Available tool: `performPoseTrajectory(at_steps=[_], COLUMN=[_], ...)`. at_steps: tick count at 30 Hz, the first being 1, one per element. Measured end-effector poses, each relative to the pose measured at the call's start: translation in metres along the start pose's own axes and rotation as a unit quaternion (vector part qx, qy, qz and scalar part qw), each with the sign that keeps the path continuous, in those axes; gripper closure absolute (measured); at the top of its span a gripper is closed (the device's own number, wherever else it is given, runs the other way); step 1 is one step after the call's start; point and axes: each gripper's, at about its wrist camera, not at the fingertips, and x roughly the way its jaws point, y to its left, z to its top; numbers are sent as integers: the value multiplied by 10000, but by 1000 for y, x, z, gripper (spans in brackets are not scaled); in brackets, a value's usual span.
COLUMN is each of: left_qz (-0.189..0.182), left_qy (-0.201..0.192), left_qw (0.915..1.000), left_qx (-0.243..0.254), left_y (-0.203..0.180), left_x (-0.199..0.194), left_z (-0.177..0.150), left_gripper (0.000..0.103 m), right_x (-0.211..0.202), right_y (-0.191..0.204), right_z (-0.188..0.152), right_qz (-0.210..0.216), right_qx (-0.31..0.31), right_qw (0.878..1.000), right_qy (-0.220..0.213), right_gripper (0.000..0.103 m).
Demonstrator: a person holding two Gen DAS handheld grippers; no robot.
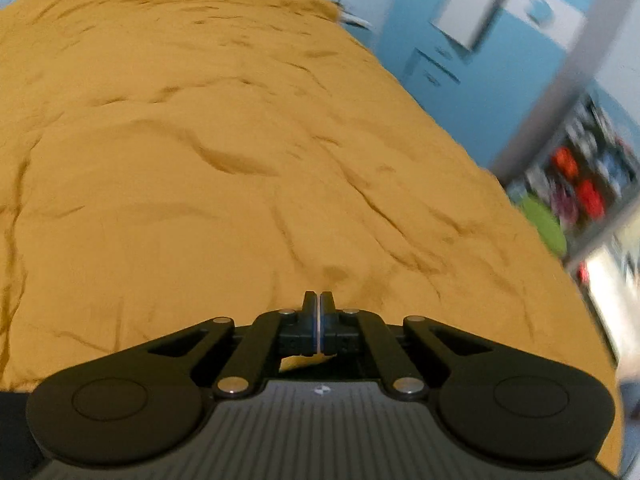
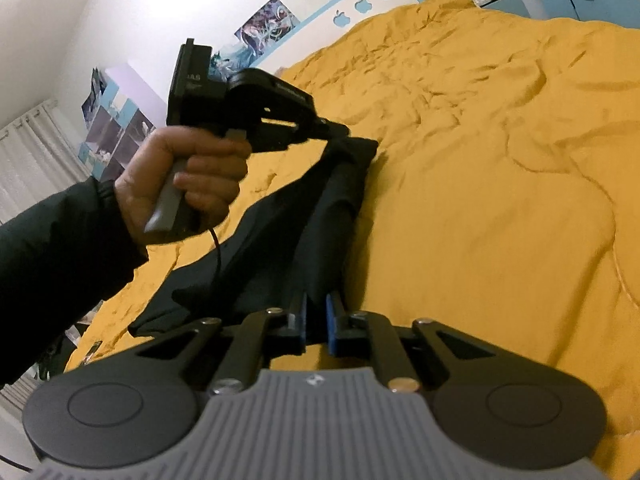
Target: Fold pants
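Note:
The black pants (image 2: 320,216) hang stretched between my two grippers above the yellow bedspread (image 2: 500,184). My right gripper (image 2: 317,312) is shut on one end of the pants, with the cloth between its blue pads. My left gripper (image 2: 340,130), held in a hand at the upper left of the right wrist view, pinches the far end of the pants at its tip. In the left wrist view the left gripper (image 1: 319,300) has its fingers pressed together over the bedspread (image 1: 200,160); no black cloth shows there.
The bed's right edge runs beside blue cabinets (image 1: 460,80) and a shelf with coloured items (image 1: 580,184). A blue and white headboard (image 2: 360,4) and posters (image 2: 264,28) stand at the wall. A dark sleeve (image 2: 60,248) reaches in from the left.

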Motion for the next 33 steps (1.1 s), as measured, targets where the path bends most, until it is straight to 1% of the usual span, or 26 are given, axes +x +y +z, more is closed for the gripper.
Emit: performPoseTrajectory(at_steps=[1, 2, 3, 4, 5, 7, 8, 10, 11, 12, 13, 15, 17, 19, 21, 22, 24, 25, 26, 27, 28, 29, 30, 31, 32, 33], left_qz=[7, 47, 93, 154, 208, 273, 315, 376, 394, 417, 475, 500, 233, -30, -135, -226, -448, -566, -622, -697, -743, -606, -510, -510, -542, -516], left_qy=[-81, -157, -251, -368, -502, -675, -703, -710, -631, -567, -519, -494, -466, -338, -233, -233, -106, -60, -108, -166, -182, -170, -119, -104, -180, -306], left_qw=[9999, 9997, 9995, 9991, 9984, 9972, 9967, 9958, 9958, 9956, 9948, 9926, 9897, 9875, 9871, 9868, 9842, 9820, 9805, 9799, 9796, 9809, 9813, 9790, 9762, 9757], left_qx=[-129, -185, -188, -171, -148, -186, -249, -432, -536, -616, -742, -990, -1333, -1542, -1578, -1586, -1707, -1801, -1860, -1861, -1858, -1838, -1854, -1970, -2092, -2106], left_y=[6, 11, 15, 19, 24, 38, 47, 63, 71, 76, 82, 90, 98, 103, 101, 100, 100, 101, 101, 101, 101, 101, 102, 104, 107, 108], left_x=[-8, -18, -30, -46, -64, -96, -111, -133, -141, -145, -150, -156, -155, -149, -140, -136, -123, -119, -117, -115, -112, -110, -108, -109, -112, -118], left_z=[2, 2, 1, -2, -8, -23, -35, -58, -74, -83, -98, -118, -137, -148, -152, -151, -151, -151, -149, -147, -145, -143, -142, -142, -143, -143], left_gripper=[99, 97, 96, 85, 73, 57, 54, 51, 49, 49, 48, 47, 43, 42, 42, 41, 40, 37, 39, 46, 74, 97, 97, 98, 98, 98], right_x=[0, -2, -4, -6, -9, -14, -17, -22, -24, -24, -24, -21, -14, -9, -6, -6, -7, -8, -8, -7, -7, -8, -7, -7, -7, -8], right_y=[0, 0, 0, 1, 2, 4, 5, 8, 9, 11, 14, 21, 26, 31, 35, 36, 39, 40, 42, 43, 44, 46, 48, 50, 52, 54], right_z=[0, 0, -1, -1, -1, -2, -1, -1, -1, 0, 0, 0, -2, -4, -6, -7, -10, -12, -13, -13, -15, -16, -16, -17, -16, -17], right_qz=[-67, -107, -128, -149, -153, -210, -242, -311, -329, -344, -385, -495, -630, -770, -857, -873, -882, -905, -927, -934, -955, -978, -999, -1020, -1043, -1054], right_qx=[32, 24, 18, 33, 34, 33, 48, 76, 79, 73, 49, -55, -149, -265, -333, -325, -300, -302, -299, -290, -286, -288, -292, -293, -288, -289], right_qw=[10000, 9999, 9998, 9996, 9995, 9989, 9983, 9970, 9964, 9960, 9956, 9950, 9947, 9942, 9936, 9936, 9937, 9934, 9932, 9932, 9930, 9928, 9926, 9924, 9921, 9919], right_qy=[-45, -82, -149, -216, -276, -427, -519, -706, -780, -823, -856, -869, -795, -709, -649, -642, -631, -635, -635, -631, -632, -627, -626, -631, -638, -649], right_gripper=[97, 97, 94, 90, 88, 84, 83, 78, 77, 75, 71, 68, 67, 67, 67, 67, 67, 65, 64, 63, 62, 62, 61, 61, 61, 61])
